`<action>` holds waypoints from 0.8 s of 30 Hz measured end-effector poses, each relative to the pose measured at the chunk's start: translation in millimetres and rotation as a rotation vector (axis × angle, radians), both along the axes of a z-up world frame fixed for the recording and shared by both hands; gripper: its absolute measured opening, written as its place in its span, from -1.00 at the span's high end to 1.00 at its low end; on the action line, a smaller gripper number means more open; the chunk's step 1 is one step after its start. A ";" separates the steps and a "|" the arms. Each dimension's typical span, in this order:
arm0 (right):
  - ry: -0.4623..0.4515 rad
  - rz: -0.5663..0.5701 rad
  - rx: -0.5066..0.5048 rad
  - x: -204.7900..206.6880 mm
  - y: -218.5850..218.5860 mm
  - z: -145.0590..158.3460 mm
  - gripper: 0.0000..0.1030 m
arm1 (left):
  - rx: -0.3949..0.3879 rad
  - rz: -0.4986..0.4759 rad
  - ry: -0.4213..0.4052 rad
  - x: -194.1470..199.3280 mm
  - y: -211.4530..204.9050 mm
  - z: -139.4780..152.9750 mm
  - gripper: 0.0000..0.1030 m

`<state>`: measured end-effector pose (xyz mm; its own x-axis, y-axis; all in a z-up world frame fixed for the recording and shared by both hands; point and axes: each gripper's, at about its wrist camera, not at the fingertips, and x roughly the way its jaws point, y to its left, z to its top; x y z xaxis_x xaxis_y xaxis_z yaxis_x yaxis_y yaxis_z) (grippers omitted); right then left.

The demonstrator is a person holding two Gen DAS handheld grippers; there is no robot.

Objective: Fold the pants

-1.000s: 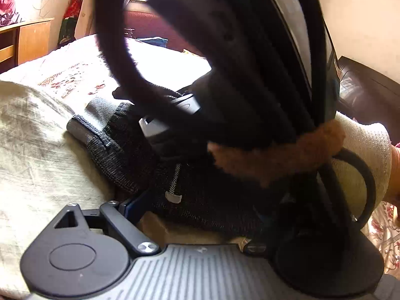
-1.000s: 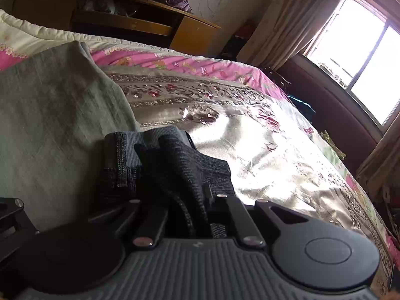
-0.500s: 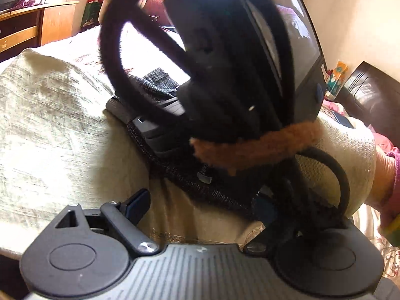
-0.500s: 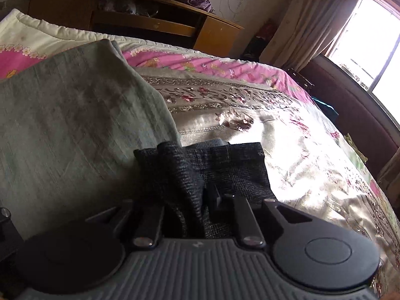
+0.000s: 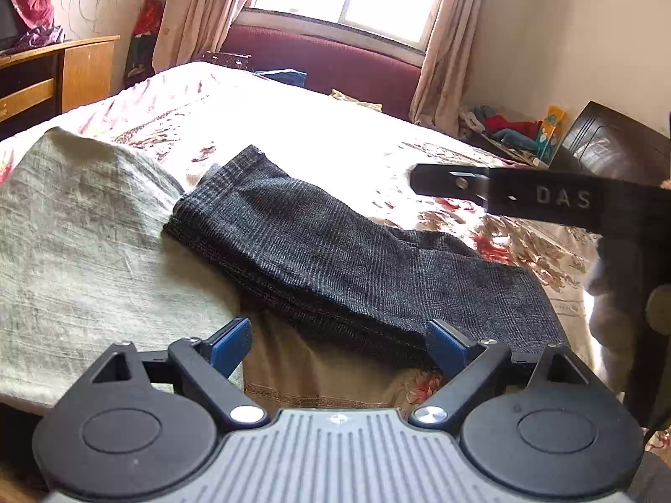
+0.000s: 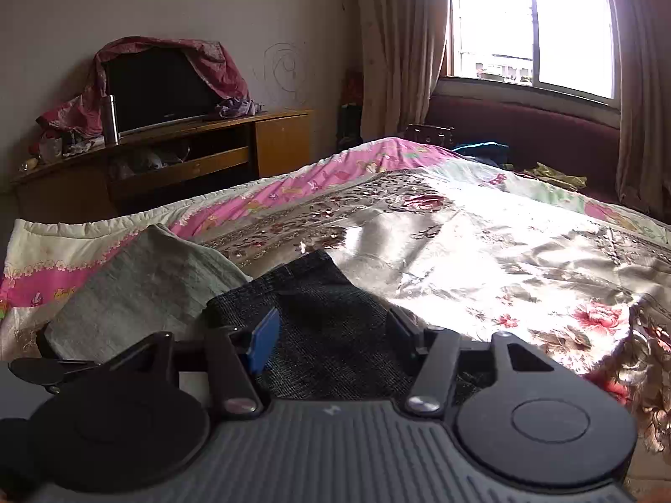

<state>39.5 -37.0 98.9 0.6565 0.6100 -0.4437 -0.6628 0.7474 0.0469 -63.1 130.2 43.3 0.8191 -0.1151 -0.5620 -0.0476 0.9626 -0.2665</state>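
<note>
The dark grey checked pants (image 5: 335, 260) lie folded in a long flat strip on the floral bedspread (image 5: 335, 134). My left gripper (image 5: 339, 346) is open at their near edge, its blue pads apart and off the cloth. One black finger (image 5: 457, 182) of my right gripper reaches in from the right, above the bed. In the right wrist view the right gripper (image 6: 333, 339) has its jaws opening. The pants (image 6: 331, 293) show in the gap, lying flat below, with neither pad pressing on them.
A grey-green cloth (image 5: 84, 230) lies against the pants' left side, also seen as the grey-green cloth (image 6: 146, 285). A wooden TV cabinet (image 6: 188, 155) stands beyond the bed. A maroon sofa (image 5: 335, 58) sits under the window, and dark furniture (image 5: 608, 146) stands at the right.
The right gripper let go of the bunched pants, opened, rolled and drew back. Its body and cables no longer block the left wrist view. The pants now lie flat.
</note>
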 end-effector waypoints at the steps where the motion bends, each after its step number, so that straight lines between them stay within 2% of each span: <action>1: 0.010 -0.049 0.008 1.6 -11.1 -2.7 -0.11 | 0.020 0.001 -0.006 -0.2 -3.1 2.0 -0.98; 4: 0.062 -0.235 0.029 9.6 -55.4 -19.9 -0.11 | 0.116 -0.032 -0.049 3.9 -24.4 8.5 -0.98; 8: 0.195 -0.486 0.081 25.6 -132.1 -57.9 -0.12 | 0.243 -0.141 -0.082 33.7 -62.0 14.3 -0.98; 11: 0.275 -0.570 0.114 37.3 -173.0 -82.3 -0.15 | 0.279 -0.203 -0.078 57.1 -86.1 12.8 -0.98; 13: 0.368 -0.576 0.193 46.7 -193.1 -97.8 -0.15 | 0.281 -0.237 -0.053 69.7 -99.6 9.0 -0.98; 15: 0.456 -0.566 0.326 54.4 -214.5 -115.0 -0.16 | 0.290 -0.266 -0.040 75.7 -110.4 5.0 -0.98; 19: 0.561 -0.435 0.574 70.6 -240.1 -124.8 -0.14 | 0.284 -0.371 -0.035 72.8 -133.3 0.4 -0.98; 22: 0.610 -0.380 0.571 85.1 -244.4 -135.2 -0.11 | 0.266 -0.476 -0.045 68.6 -151.2 -3.2 -0.98; 24: 0.647 -0.340 0.636 94.8 -247.7 -147.5 -0.09 | 0.291 -0.522 -0.048 70.7 -164.0 -6.5 -0.98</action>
<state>134.3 -284.7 -48.6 0.5874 0.6833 -0.4337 -0.1197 0.6033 0.7885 7.6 -33.8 36.7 0.7212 -0.3558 -0.5944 0.4567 0.8894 0.0218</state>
